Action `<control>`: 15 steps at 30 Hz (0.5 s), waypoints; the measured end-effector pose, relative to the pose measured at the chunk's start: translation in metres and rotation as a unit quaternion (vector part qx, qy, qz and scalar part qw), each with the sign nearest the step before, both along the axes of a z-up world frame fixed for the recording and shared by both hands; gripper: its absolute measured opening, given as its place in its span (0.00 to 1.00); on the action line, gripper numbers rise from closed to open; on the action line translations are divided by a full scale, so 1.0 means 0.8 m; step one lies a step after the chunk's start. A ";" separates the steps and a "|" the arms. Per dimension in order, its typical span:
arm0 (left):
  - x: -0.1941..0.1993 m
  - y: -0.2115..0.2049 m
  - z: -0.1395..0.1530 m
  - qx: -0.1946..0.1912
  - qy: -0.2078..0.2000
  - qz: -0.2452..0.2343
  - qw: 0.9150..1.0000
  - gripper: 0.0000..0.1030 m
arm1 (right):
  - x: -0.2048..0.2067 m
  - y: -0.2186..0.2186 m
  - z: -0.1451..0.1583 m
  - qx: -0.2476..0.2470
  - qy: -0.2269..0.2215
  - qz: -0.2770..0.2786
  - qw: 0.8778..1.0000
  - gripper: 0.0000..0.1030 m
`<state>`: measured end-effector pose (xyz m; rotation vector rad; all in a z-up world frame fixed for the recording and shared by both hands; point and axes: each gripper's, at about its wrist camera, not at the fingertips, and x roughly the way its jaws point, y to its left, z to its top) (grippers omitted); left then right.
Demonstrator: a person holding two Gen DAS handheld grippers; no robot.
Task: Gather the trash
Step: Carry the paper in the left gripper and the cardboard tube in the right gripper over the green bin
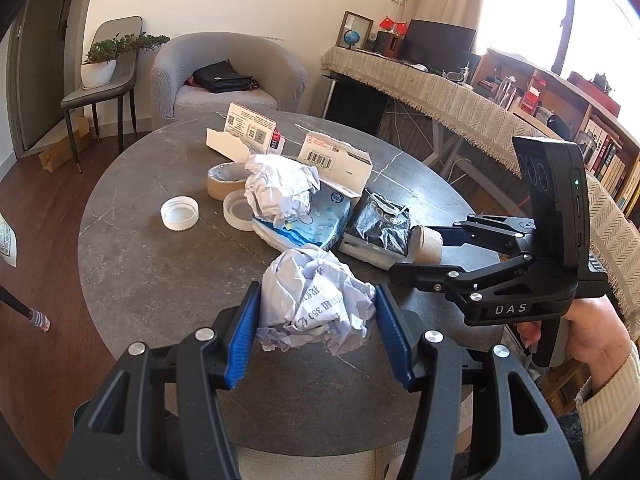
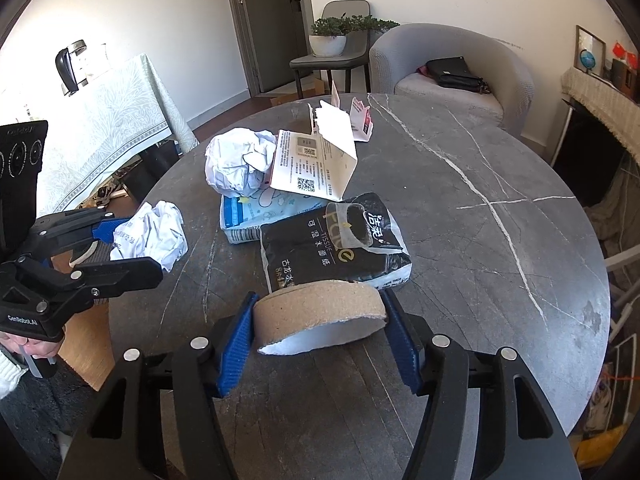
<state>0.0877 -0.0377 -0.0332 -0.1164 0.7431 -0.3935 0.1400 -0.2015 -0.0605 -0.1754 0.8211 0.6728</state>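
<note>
Two pieces of trash are in hand at once, so the pick-up step looks done for both. The left claw (image 1: 316, 312) is clamped on a crumpled paper ball (image 1: 314, 300) over the near edge of the round worktop (image 1: 160, 264). The right claw (image 2: 320, 320) grips a cardboard tape core (image 2: 320, 314) just in front of the black tissue pack (image 2: 332, 240). No bin shows in either view, so the next move likely calls for carrying both loads off to one. A second paper ball (image 1: 280, 188), torn boxes (image 1: 336, 160) and a white lid (image 1: 180, 213) remain.
</note>
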 end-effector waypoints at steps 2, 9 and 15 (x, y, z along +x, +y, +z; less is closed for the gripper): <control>-0.005 0.004 0.002 0.002 -0.002 0.004 1.000 0.57 | -0.006 0.001 0.003 -0.005 -0.001 -0.002 1.000 0.60; -0.025 0.036 -0.001 0.013 0.005 0.044 0.999 0.57 | -0.030 0.014 0.033 0.015 -0.015 -0.002 1.000 0.60; -0.042 0.081 0.000 0.008 0.014 0.092 0.996 0.57 | -0.051 0.061 0.045 0.022 -0.022 0.028 0.999 0.60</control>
